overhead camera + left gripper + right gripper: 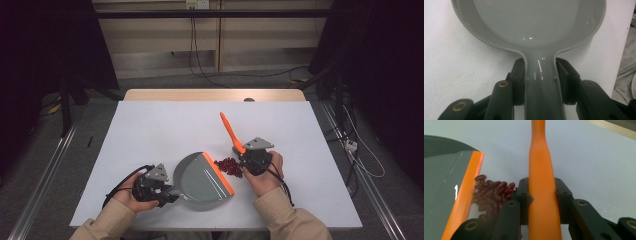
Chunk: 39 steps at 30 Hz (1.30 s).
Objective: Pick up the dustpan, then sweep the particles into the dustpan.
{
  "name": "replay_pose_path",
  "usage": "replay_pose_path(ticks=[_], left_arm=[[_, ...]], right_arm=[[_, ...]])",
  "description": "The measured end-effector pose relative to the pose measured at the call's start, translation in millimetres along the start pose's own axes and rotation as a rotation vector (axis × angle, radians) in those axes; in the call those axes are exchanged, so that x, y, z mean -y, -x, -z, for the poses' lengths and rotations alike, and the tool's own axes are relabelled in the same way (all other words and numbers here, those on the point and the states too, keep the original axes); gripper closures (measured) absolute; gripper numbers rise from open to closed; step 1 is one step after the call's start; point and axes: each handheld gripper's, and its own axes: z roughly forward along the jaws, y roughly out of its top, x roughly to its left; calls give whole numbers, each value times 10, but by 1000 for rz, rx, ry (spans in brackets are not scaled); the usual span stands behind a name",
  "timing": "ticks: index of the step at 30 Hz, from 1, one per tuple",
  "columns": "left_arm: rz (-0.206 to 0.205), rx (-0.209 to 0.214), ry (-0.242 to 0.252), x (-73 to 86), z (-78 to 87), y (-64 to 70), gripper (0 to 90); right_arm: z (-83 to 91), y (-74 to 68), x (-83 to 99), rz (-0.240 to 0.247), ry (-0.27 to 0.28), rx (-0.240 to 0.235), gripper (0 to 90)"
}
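Observation:
A grey dustpan (pixel 200 181) with an orange front lip (pixel 219 173) lies on the white table near its front edge. My left gripper (pixel 167 192) is shut on the dustpan's grey handle (pixel 541 85), one jaw on each side. A pile of dark red beans (pixel 229 166) lies right against the orange lip (pixel 464 200), on its outer side. My right gripper (pixel 245 159) is shut on an orange brush handle (pixel 231 132) that slants up and away. In the right gripper view the beans (pixel 491 195) sit just left of the handle (pixel 541 192); the brush head is hidden.
The white tabletop (pixel 165 125) spreads wide behind and to the left of the dustpan. Its wooden far edge (pixel 215 95) meets a grey floor with cables. Metal rails (pixel 45 170) run along both sides of the table.

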Motion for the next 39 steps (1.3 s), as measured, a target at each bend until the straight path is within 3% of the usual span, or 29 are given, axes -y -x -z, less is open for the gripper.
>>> replay_pose_path(ticks=[24, 39], left_arm=[[-10, 17, -14, -55, -34, -2, 625], [17, 25, -5, -146, -108, 30, 625]], right_arm=[[-20, -215, -24, -67, 21, -49, 709], [-34, -354, -45, -100, 43, -64, 708]])
